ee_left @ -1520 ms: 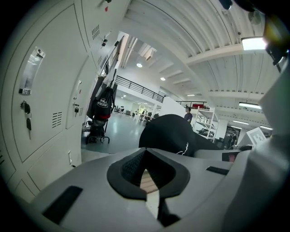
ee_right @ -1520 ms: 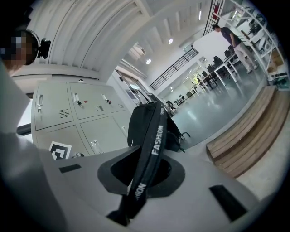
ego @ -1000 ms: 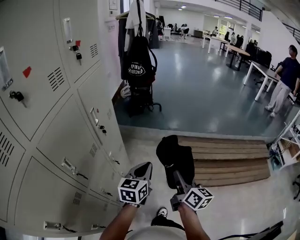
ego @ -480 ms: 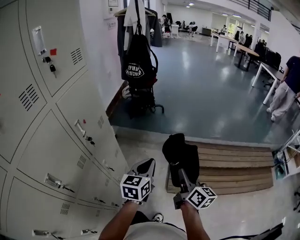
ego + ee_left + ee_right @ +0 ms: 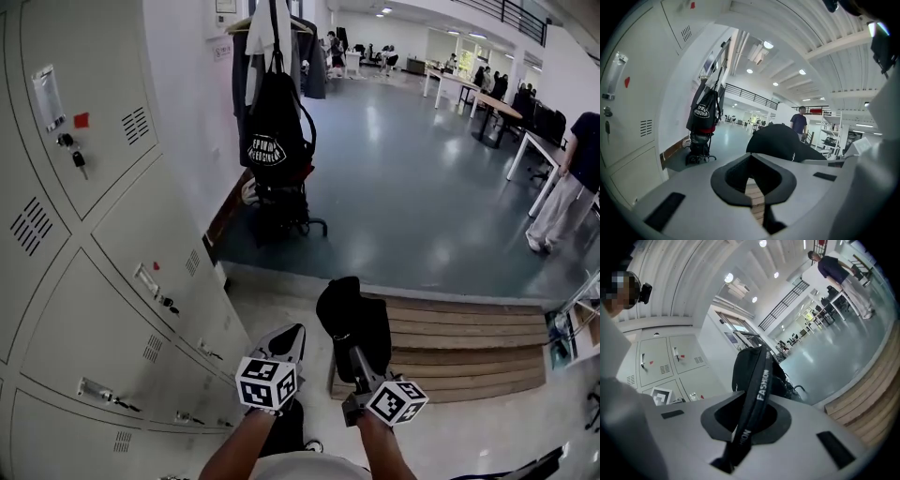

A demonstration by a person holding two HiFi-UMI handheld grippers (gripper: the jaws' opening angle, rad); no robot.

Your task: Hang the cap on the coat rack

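Observation:
The black cap [image 5: 352,314] hangs from my right gripper [image 5: 349,349], which is shut on its strap [image 5: 757,394] printed with white letters. Its dome [image 5: 750,366] rises above the jaws in the right gripper view. My left gripper [image 5: 292,333] stands just left of the cap, shut, with nothing between its jaws; the cap [image 5: 776,140] shows beyond them. The coat rack [image 5: 275,56] stands ahead by the white wall, well beyond both grippers. It carries a black bag [image 5: 277,131] and a white garment. The same rack [image 5: 705,112] shows at the left of the left gripper view.
Grey lockers [image 5: 112,234] with handles and keys fill the left side. Wooden steps [image 5: 469,337] drop to a blue-grey floor ahead. A person [image 5: 572,178] stands at the far right near white tables [image 5: 487,103]. A shelf unit [image 5: 581,309] sits at the right edge.
The view has moved forward and slightly right: the lockers slid left and the coat rack came closer. Both grippers and the cap keep their places in the head view.

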